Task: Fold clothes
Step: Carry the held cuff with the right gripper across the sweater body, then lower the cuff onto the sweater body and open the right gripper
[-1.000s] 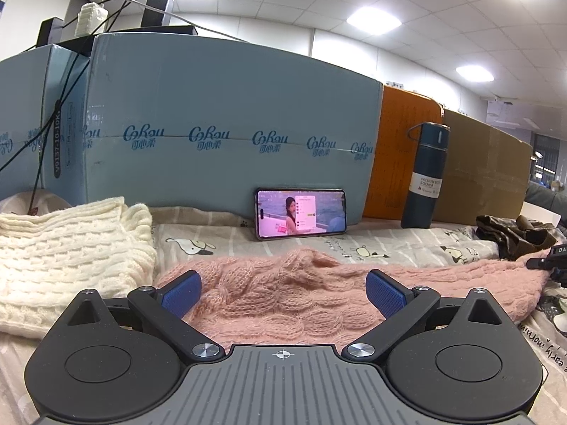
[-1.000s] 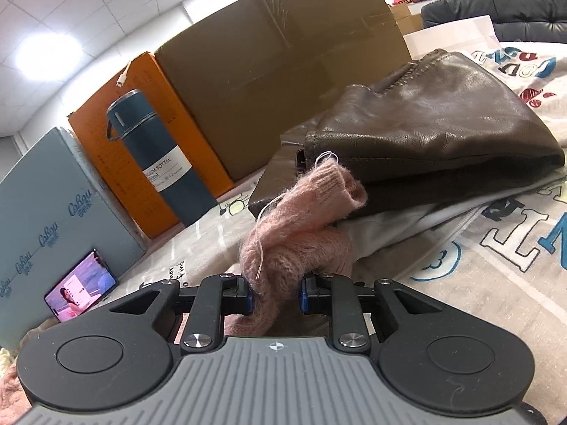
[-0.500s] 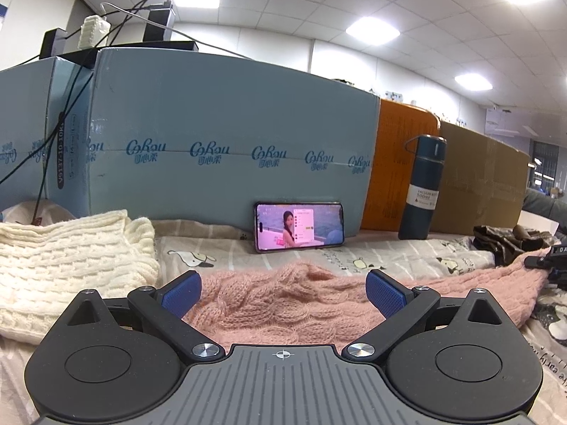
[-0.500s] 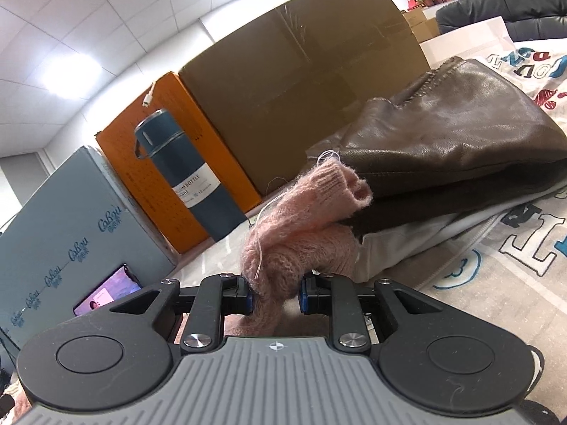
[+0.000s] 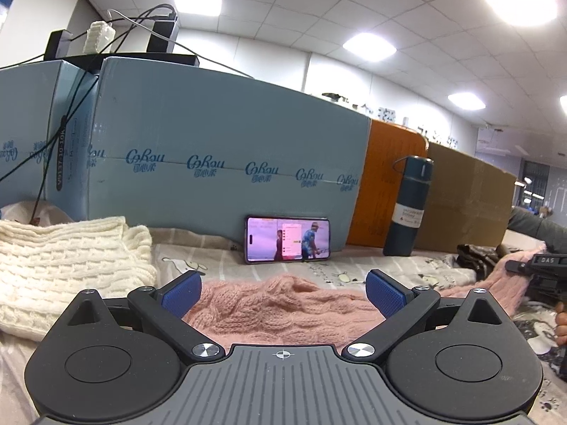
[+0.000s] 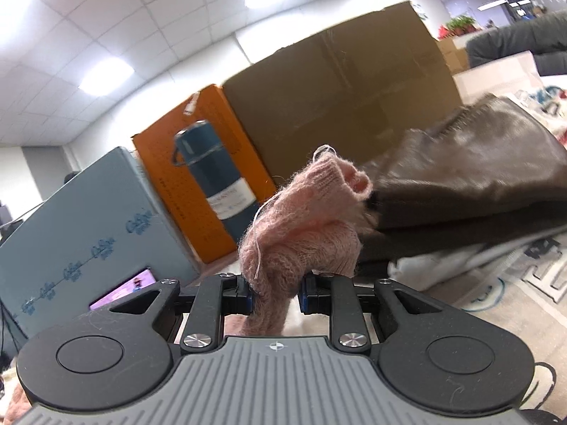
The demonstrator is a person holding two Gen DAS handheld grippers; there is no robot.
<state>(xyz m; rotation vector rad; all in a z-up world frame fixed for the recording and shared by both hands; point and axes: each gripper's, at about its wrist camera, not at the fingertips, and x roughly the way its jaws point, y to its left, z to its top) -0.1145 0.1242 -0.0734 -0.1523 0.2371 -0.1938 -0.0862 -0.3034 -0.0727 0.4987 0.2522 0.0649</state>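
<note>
The right tongs (image 6: 275, 295) pinch the cuff end of the pink sweater (image 5: 283, 304) and hold it lifted off the printed sheet (image 5: 219, 265) — likely to carry it over — while the left tongs (image 5: 281, 292) hover spread above its body.

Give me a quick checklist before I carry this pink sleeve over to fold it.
1. Right gripper shut on the sleeve: ok.
2. Left gripper open above the pink sweater: ok.
3. Sleeve free of the brown jacket: cannot tell, they overlap.
4. Phone and bottle standing behind the sweater, apart from it: ok.
5. Cream sweater beside the pink one, not on it: ok.
</note>
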